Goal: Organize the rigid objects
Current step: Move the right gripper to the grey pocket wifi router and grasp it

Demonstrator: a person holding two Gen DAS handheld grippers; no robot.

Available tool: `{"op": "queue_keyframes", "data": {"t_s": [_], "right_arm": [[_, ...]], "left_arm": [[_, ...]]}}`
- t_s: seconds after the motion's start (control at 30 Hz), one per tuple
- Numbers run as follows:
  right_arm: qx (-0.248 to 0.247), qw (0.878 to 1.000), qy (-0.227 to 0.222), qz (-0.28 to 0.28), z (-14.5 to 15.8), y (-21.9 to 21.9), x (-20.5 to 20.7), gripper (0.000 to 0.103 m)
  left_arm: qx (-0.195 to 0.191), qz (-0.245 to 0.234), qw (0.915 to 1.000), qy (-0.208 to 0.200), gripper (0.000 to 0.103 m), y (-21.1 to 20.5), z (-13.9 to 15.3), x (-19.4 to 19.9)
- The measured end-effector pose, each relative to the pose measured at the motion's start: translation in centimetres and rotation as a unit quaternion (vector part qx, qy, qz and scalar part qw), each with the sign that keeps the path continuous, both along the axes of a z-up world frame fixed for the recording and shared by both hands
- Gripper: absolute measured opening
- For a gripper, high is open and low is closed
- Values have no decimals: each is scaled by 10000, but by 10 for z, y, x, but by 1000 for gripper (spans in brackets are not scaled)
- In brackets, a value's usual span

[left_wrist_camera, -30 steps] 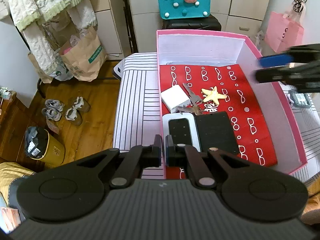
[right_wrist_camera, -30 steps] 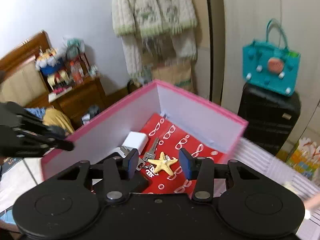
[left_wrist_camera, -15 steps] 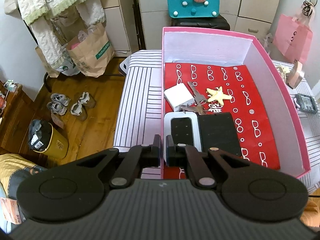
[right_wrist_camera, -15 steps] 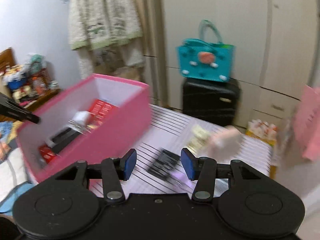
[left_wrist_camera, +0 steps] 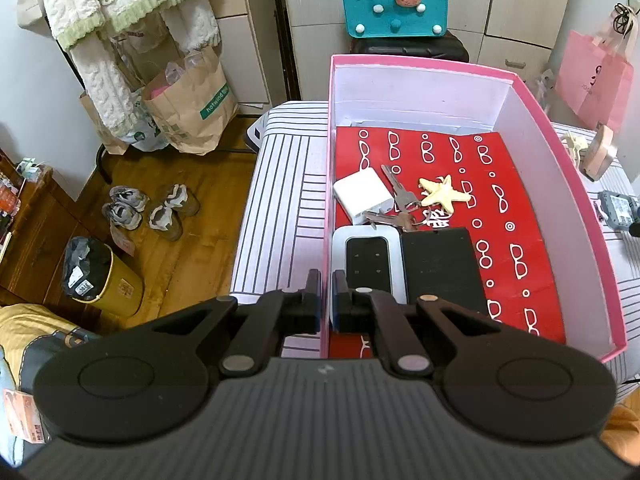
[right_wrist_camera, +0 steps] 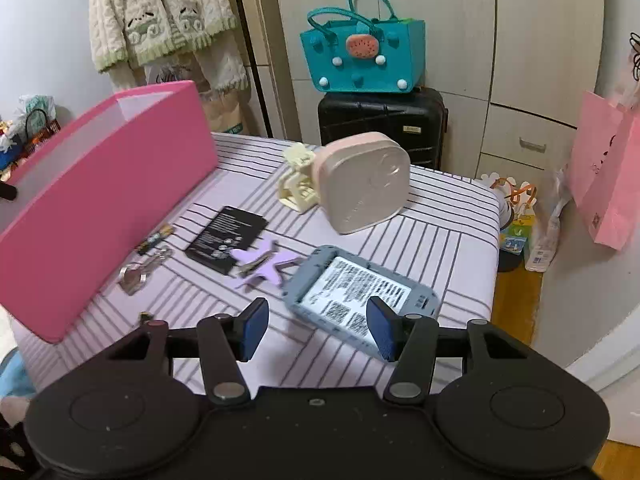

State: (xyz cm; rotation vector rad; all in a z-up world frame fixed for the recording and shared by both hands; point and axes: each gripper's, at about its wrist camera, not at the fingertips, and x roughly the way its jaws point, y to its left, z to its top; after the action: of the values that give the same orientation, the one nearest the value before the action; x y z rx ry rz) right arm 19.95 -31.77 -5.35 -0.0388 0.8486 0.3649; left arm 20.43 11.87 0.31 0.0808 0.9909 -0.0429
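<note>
Two grippers are seen over a striped tabletop [right_wrist_camera: 440, 216]. The left gripper [left_wrist_camera: 326, 296] is clamped on the near wall of the pink box [left_wrist_camera: 568, 184], one finger outside the wall and one inside, the jaws pressed shut against it. Inside the box, on a red patterned liner [left_wrist_camera: 512, 208], a white charger [left_wrist_camera: 362, 196], keys [left_wrist_camera: 396, 196] and a cream starfish [left_wrist_camera: 442, 194] are laid toward the middle, and a white-framed remote [left_wrist_camera: 366, 260] is set touching a black flat device [left_wrist_camera: 438, 268] nearer the gripper.

The right gripper [right_wrist_camera: 316, 326] is held above the tabletop outside the box, its jaws opening, with nothing pressed between the blue pads [right_wrist_camera: 254, 326]. Just ahead of it a grey-cased device [right_wrist_camera: 360, 296] is lying label-up. Beyond it are found a purple starfish [right_wrist_camera: 264, 262], a black card [right_wrist_camera: 226, 236], a key ring [right_wrist_camera: 134, 274] beside the box wall, a pink rounded case [right_wrist_camera: 364, 184] standing tilted, and a cream figurine [right_wrist_camera: 298, 180] just behind it.
</note>
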Motion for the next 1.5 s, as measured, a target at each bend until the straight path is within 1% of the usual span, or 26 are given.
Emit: {"op": "queue_keyframes", "data": {"t_s": [0.03,0.1,0.13,0.17,0.23,0.3,0.37,0.43,0.53,0.67,0.7,0.8,0.87,1.0,1.1,1.17,1.2,1.23,1.3,1.4,1.5], "right_arm": [[-69,10000,-13,69,-1,0,4,61],[-159,9996,-105,192,1,1,11,69],[-155,9995,-146,235,1,-1,15,75],[-124,9993,-176,299,1,-3,19,78],[-106,9990,-197,396,0,-6,28,78],[57,9992,-81,398,-4,-13,39,78],[688,9970,280,195,-12,-28,53,78],[949,9946,426,-17,-19,-36,60,77],[864,9954,409,66,-23,-37,61,77],[1127,9905,676,400,-22,-39,53,78],[1130,9897,712,518,-22,-39,49,78],[894,9901,623,882,-22,-30,29,78],[595,9922,487,978,-21,-21,18,78],[-147,9952,278,925,-19,2,8,77],[-507,9958,171,746,-20,15,10,78],[-476,9970,170,587,-21,14,15,77],[-476,9974,153,518,-21,14,16,75],[-490,9975,126,493,-20,14,16,64],[-543,9973,141,466,-17,16,15,64],[-698,9973,33,235,-15,21,9,64],[-522,9986,50,0,-13,21,1,64]], "left_arm": [[4,3,10000,1,4,0,0,0],[-14,18,10000,12,4,0,0,1],[-25,28,10000,19,4,0,0,1],[-27,37,10000,26,4,0,0,2],[-23,39,10000,34,4,0,0,2],[-26,52,10000,24,4,0,0,2],[-7,62,10000,18,4,0,0,3],[-14,69,10000,25,4,0,0,4],[-16,58,10000,18,4,0,0,3],[-16,83,10000,39,4,0,0,4],[-23,88,9999,43,4,0,-1,5],[-20,103,9999,72,4,1,-1,7],[-7,102,9999,81,4,1,-1,7],[22,118,9999,80,4,-1,-2,6],[22,163,9998,79,4,-2,-3,6],[41,158,9998,84,4,-2,-3,6],[51,159,9998,79,4,-2,-3,6],[66,149,9998,74,4,-3,-3,5],[91,132,9998,71,4,-3,-3,4],[105,79,9999,80,4,-3,-3,4],[235,-58,9997,66,4,-5,-2,2]]}}
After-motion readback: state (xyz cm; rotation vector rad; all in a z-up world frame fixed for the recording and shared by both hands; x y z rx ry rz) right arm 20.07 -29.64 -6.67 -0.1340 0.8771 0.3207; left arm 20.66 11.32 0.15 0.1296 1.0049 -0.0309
